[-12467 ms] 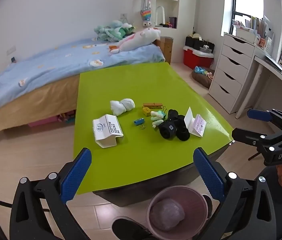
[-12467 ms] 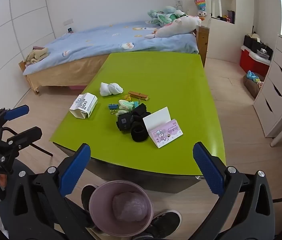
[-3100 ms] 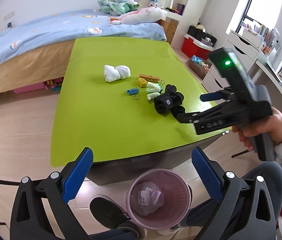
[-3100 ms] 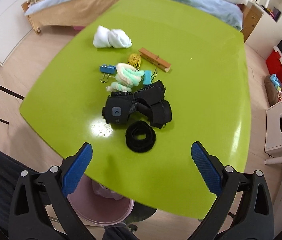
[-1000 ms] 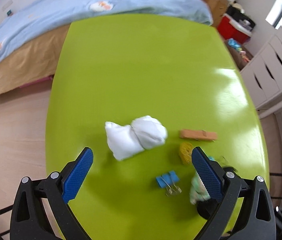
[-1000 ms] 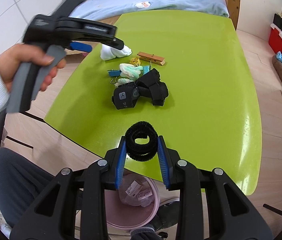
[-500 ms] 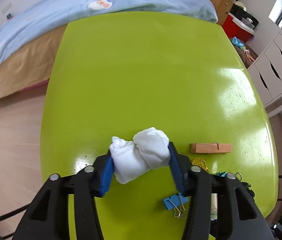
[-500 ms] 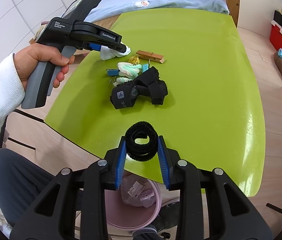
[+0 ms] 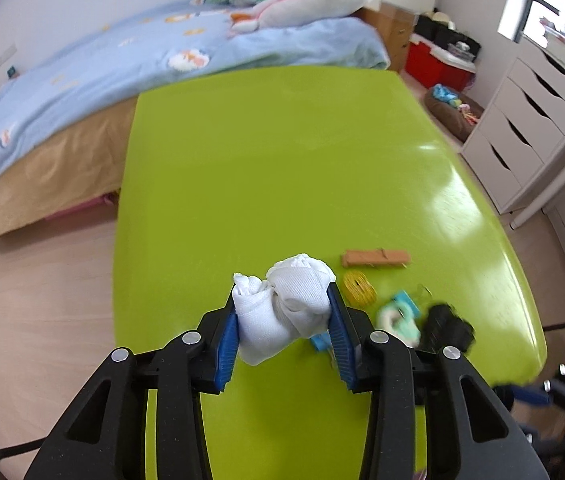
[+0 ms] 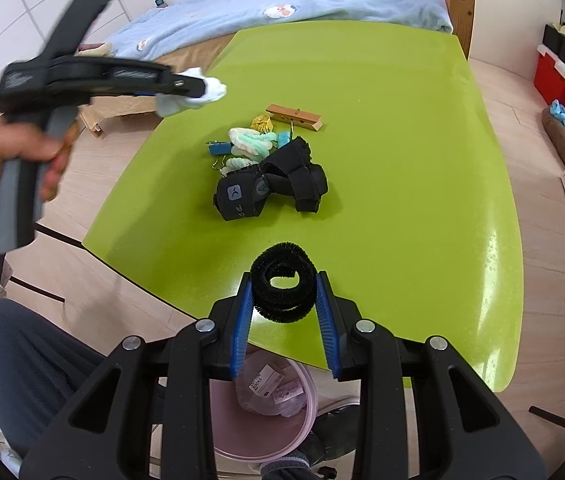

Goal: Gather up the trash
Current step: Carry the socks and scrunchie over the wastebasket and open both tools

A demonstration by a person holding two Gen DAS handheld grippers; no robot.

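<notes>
My left gripper (image 9: 284, 316) is shut on a white sock bundle (image 9: 282, 312) and holds it above the green table (image 9: 274, 160); it also shows in the right wrist view (image 10: 190, 94) at the upper left. My right gripper (image 10: 282, 300) is shut on a black fuzzy ring (image 10: 282, 286), held over the table's near edge. Below it stands a pink trash bin (image 10: 258, 420) holding a box and wrappers. On the table lie a black strap bundle (image 10: 270, 190), green-white socks (image 10: 250, 142), a wooden clip (image 10: 294, 117), a yellow item (image 10: 260, 123) and a blue binder clip (image 10: 218, 148).
A bed with a blue cover (image 9: 102, 76) stands beyond the table. White drawers (image 9: 530, 128) and a red box (image 9: 438, 64) are at the right. My legs (image 10: 42, 364) are at the table's near side by the bin.
My left gripper has lifted the white sock bundle off the table and tilted back. My right gripper still holds the black ring in nearly the same place.
</notes>
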